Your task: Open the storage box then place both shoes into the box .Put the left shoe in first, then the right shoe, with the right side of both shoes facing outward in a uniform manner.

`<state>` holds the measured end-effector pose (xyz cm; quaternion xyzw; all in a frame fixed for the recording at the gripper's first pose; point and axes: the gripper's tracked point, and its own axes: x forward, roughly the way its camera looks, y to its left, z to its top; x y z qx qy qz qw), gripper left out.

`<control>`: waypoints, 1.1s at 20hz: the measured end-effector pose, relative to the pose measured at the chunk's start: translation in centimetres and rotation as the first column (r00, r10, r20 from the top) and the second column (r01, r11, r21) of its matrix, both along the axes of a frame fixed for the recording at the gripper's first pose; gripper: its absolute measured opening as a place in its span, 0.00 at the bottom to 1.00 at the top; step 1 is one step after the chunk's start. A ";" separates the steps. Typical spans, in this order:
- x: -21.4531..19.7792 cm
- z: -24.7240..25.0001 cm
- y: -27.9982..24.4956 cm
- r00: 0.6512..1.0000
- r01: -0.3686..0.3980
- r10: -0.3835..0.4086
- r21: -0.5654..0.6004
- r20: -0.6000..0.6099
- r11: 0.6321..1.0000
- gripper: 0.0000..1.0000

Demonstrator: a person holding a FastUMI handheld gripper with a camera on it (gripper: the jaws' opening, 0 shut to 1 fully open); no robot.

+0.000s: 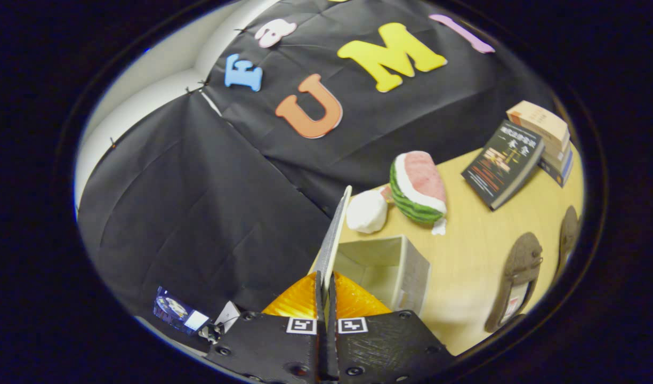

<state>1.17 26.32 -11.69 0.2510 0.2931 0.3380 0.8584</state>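
My gripper (325, 282) is shut on the thin lid (334, 234) of the storage box (398, 266), with the lid's edge pinched between both fingers and standing up ahead of them. The pale box is open just to the right of the fingers, and its inside looks bare. Two brown shoes lie on the wooden table beyond the box to the right: one shoe (518, 277) is nearer the box, with its opening and a label showing. The other shoe (569, 232) lies further out, partly cut off.
A watermelon-slice toy (418, 186) and a white lump (367, 212) sit behind the box. A dark book (502, 162) leans against a stack of books (545, 136) at the table's (475, 240) far side. Below to the left of the fingers lies a small printed card (174, 309).
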 end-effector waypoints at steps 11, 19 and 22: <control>-2.8 5.5 16.3 0.964 -0.216 0.225 -0.073 0.139 0.974 0.14; -4.9 5.0 19.1 0.935 -0.231 0.266 -0.166 0.235 0.959 0.86; -3.9 6.0 15.8 0.931 -0.131 0.190 -0.200 0.311 0.971 0.91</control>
